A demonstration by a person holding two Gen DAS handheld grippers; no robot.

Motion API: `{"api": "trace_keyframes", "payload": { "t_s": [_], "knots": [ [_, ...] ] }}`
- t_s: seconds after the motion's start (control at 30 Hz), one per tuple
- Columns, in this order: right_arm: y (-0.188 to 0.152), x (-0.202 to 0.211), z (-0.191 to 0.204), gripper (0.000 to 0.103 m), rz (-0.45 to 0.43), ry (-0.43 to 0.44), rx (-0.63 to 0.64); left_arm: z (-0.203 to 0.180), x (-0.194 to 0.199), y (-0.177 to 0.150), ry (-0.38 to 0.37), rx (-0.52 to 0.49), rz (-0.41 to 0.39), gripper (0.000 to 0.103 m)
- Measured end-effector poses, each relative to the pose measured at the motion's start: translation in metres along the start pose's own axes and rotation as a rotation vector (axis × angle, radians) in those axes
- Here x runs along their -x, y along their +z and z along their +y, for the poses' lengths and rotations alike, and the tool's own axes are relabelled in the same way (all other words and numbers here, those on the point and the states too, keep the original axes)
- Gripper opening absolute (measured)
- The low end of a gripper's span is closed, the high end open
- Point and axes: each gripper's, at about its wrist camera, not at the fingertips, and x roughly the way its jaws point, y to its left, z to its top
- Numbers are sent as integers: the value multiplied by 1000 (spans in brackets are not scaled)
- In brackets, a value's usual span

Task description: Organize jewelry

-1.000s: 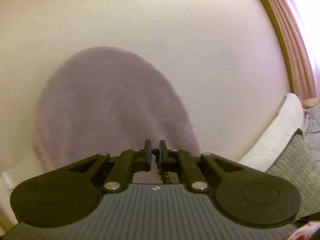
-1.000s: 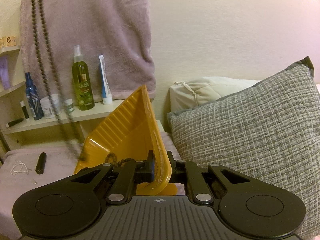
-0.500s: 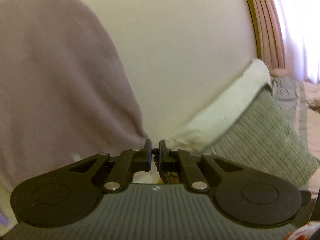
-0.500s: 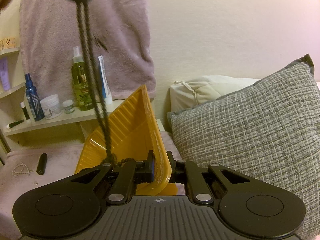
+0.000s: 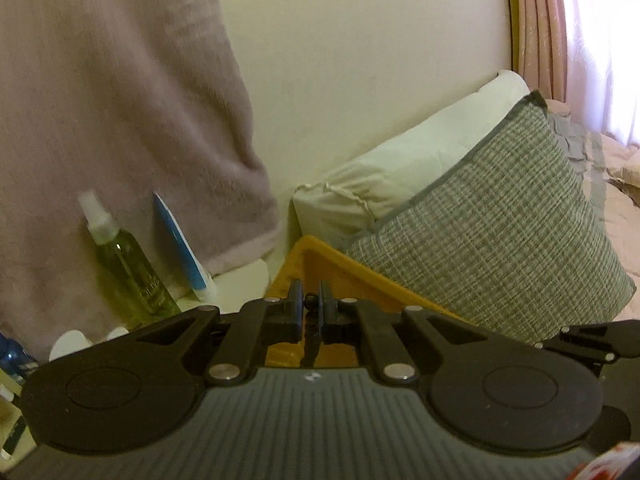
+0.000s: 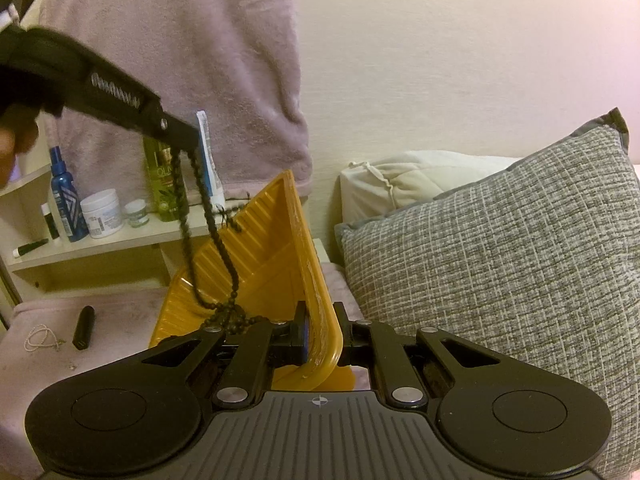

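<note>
My left gripper [image 5: 308,305] is shut on a dark beaded necklace [image 6: 208,216], which hangs from its tip in the right wrist view [image 6: 188,138] and pools in the orange tray [image 6: 256,256]. My right gripper [image 6: 322,332] is shut on the tray's rim and holds the tray tilted up on edge. The tray's corner shows in the left wrist view [image 5: 320,264], just beyond the left fingertips. A thin pale chain [image 6: 40,338] and a small black tube [image 6: 84,326] lie on the pink cover at the left.
A shelf [image 6: 100,236] holds a green spray bottle [image 5: 128,264], a blue bottle [image 6: 66,200], jars and a tube. A pink towel [image 6: 180,60] hangs above. A grey woven pillow [image 6: 500,260] and a cream pillow [image 6: 408,176] stand right of the tray.
My left gripper has come down and to the right with the necklace, lowering more beads into the tray. The right gripper and tray have stayed put.
</note>
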Motion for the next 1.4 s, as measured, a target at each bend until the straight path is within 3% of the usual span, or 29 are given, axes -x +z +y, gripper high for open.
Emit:
{"api": "trace_keyframes", "payload": {
  "t_s": [0.4, 0.53, 0.77, 1.03, 1.2, 1.27, 1.4],
  "knots": [
    [0, 0, -1, 10, 1, 1, -1, -6, -17, -12, -36, 28, 57, 7],
    [0, -1, -1, 10, 0, 1, 0, -1, -12, -14, -63, 63, 43, 24],
    [-1, 0, -1, 10, 0, 0, 0, 21, 12, -17, -44, 64, 7, 24],
    [-2, 0, -1, 10, 0, -3, -1, 79, 55, -59, 103, 184, -23, 31],
    [-2, 0, -1, 10, 1, -5, -3, 115, 80, -100, 230, 271, -30, 50],
    [-2, 1, -1, 10, 0, -6, -2, 129, 90, -116, 274, 313, -31, 63],
    [-1, 0, -1, 10, 0, -6, -1, 153, 103, -147, 343, 365, -8, 69]
  ]
}}
